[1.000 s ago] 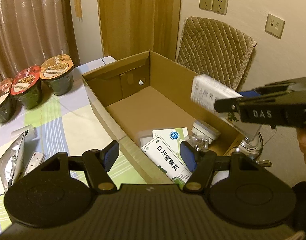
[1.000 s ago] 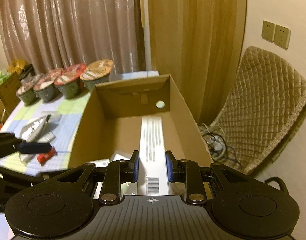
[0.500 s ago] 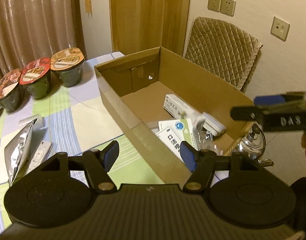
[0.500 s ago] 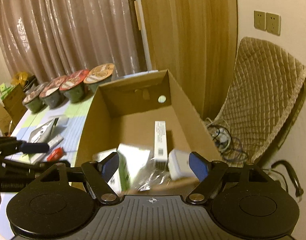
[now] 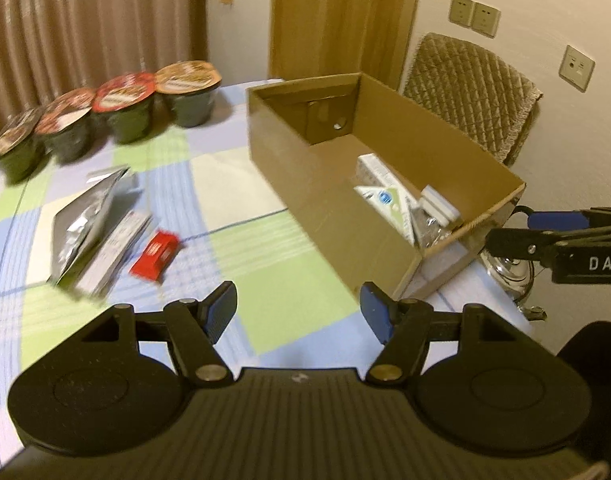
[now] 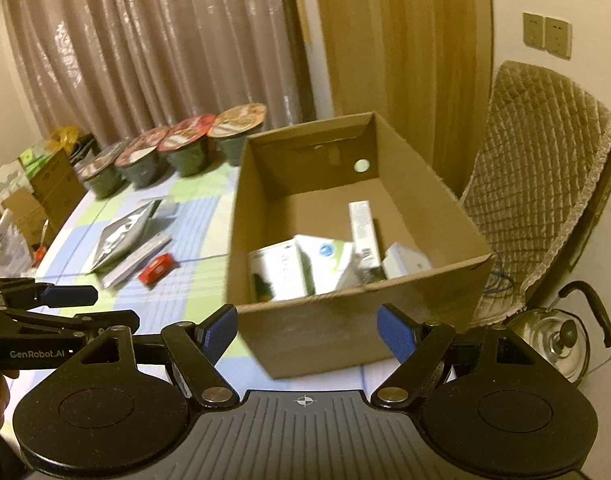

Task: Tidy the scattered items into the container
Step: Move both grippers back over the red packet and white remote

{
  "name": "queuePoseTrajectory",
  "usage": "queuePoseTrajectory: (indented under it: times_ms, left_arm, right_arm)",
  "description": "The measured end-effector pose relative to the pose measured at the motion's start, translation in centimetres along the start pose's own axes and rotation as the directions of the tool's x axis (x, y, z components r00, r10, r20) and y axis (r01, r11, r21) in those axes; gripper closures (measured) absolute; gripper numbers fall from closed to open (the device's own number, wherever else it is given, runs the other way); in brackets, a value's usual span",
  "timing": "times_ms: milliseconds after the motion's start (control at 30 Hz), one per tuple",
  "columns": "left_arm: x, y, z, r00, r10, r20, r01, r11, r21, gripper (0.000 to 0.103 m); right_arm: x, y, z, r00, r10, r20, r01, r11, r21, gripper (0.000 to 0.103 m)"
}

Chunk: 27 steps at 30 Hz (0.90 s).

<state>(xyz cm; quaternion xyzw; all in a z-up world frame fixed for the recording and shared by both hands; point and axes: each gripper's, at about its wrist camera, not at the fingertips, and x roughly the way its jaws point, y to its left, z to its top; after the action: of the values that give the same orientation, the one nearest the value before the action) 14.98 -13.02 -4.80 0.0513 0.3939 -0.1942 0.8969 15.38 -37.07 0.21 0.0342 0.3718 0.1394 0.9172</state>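
An open cardboard box (image 5: pixel 325 208) (image 6: pixel 345 320) stands on the checked tablecloth and holds several white and green cartons (image 6: pixel 289 268) and a long white box (image 6: pixel 363 228). Left of it lie a silver foil pouch (image 5: pixel 83 216) (image 6: pixel 123 232), a flat white packet (image 5: pixel 113 252) and a small red packet (image 5: pixel 155 256) (image 6: pixel 157 267). My left gripper (image 5: pixel 297 312) is open over the cloth in front of the box, nothing between its fingers. My right gripper (image 6: pixel 307 328) is open and empty before the box's near wall.
Several lidded instant-noodle bowls (image 5: pixel 125 108) (image 6: pixel 185 148) line the table's far side by the curtain. A quilted chair (image 6: pixel 545 184) and a metal kettle (image 6: pixel 561 340) stand right of the box. Cardboard boxes and bags (image 6: pixel 29 188) sit beyond the table's left edge.
The right gripper opened and let the long white box drop into the cardboard box, then drew back. The left gripper swung left and back, bringing the items on the cloth into view.
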Motion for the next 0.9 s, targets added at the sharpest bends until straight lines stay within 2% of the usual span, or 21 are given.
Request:
queuePoseTrajectory:
  times_ms: [233, 400, 667, 900]
  left_arm:
    - [-3.7, 2.6, -2.5, 0.999, 0.040, 0.019, -0.038, 0.998, -0.058, 0.024]
    - [-6.0, 4.4, -4.0, 0.997, 0.064, 0.035, -0.060, 0.994, -0.089, 0.011]
    - [-8.0, 6.7, -6.3, 0.990, 0.137, 0.027, -0.132, 0.982, -0.134, 0.002]
    - [-8.7, 9.2, -7.6, 0.978, 0.207, 0.011, -0.202, 0.965, -0.169, 0.001]
  right_arm:
    - [-0.7, 3.7, -1.0, 0.999, 0.043, -0.014, -0.044, 0.998, -0.039, 0.020]
    - [-0.8, 6.1, -1.6, 0.997, 0.074, -0.024, -0.076, 0.995, -0.067, 0.020]
    - [-0.7, 9.5, -2.7, 0.991, 0.120, -0.056, -0.126, 0.984, -0.126, 0.020]
    - [0.0, 11.7, -3.5, 0.986, 0.136, -0.092, -0.150, 0.973, -0.177, 0.020]
